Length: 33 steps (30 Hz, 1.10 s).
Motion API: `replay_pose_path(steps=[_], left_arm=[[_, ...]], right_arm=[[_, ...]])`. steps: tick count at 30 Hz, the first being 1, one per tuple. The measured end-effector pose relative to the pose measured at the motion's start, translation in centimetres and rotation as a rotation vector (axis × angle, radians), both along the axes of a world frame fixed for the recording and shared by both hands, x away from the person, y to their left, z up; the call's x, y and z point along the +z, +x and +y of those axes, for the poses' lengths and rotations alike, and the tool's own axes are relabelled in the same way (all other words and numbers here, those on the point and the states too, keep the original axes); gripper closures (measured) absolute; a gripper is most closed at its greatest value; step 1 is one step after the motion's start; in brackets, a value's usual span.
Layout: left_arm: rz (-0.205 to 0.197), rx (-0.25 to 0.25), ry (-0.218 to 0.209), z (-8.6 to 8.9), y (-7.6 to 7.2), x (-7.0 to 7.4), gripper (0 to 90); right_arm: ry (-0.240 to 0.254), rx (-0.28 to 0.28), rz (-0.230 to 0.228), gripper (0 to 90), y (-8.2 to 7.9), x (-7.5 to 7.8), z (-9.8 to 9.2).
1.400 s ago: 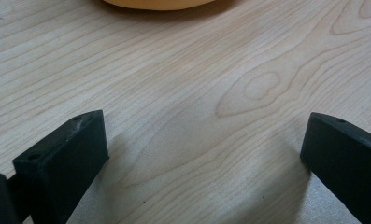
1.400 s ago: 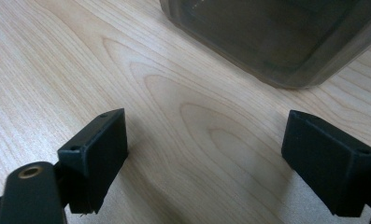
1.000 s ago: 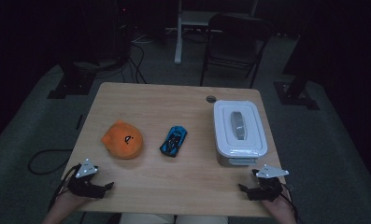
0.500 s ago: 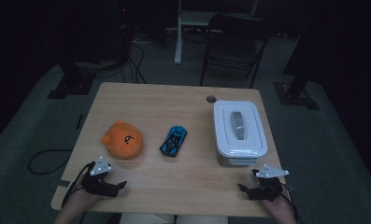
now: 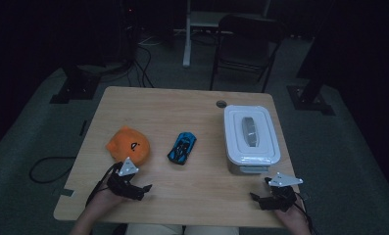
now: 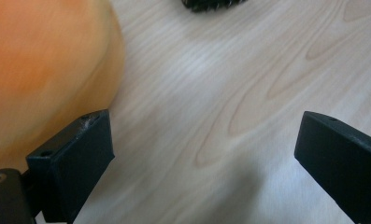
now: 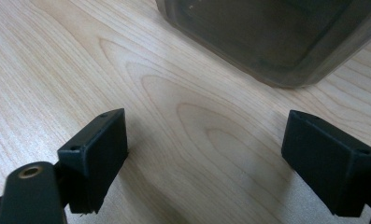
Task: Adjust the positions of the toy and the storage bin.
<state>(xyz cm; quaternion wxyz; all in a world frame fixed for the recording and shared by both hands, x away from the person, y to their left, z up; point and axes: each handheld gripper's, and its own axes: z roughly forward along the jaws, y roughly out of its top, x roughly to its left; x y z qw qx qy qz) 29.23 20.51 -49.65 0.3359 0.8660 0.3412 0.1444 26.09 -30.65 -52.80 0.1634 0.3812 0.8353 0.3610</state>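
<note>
An orange plush toy [image 5: 129, 145] lies on the left of the wooden table [image 5: 192, 112]. A small blue toy car [image 5: 182, 147] sits near the middle. A white lidded box [image 5: 251, 138] stands on the right. My left gripper [image 5: 144, 191] is open just in front of the plush. In the left gripper view the plush [image 6: 38, 65] lies against the left jaw, and bare wood lies between the jaws of my left gripper [image 6: 206, 154]. My right gripper [image 5: 256, 199] is open near the front right edge. In the right gripper view my right gripper [image 7: 211, 158] faces the box [image 7: 276, 37] close ahead.
A round cable hole [image 5: 221, 104] is in the table behind the box. A black chair [image 5: 246, 44] and stand legs [image 5: 69, 88] are on the floor beyond the table. A cable [image 5: 45, 166] loops on the floor at the left.
My left gripper has moved right and forward along the front edge, closing in on the orange plush. The right gripper has stayed where it was.
</note>
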Motion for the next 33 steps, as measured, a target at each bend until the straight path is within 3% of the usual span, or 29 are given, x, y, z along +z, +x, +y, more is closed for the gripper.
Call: replay_pose_path(steps=[17,26,33], left_arm=[[0.01,0.013,0.006,-4.4,4.1,1.7,5.2],[0.022,0.035,-0.001,-5.9,5.9,2.0,5.2],[0.026,0.062,0.019,-7.9,7.6,2.0,5.2]], right_arm=[[0.0,-0.008,-0.002,14.3,0.0,0.0,0.0],[0.0,-0.009,-0.002,14.3,0.0,0.0,0.0],[0.0,-0.014,-0.001,14.3,0.0,0.0,-0.1]])
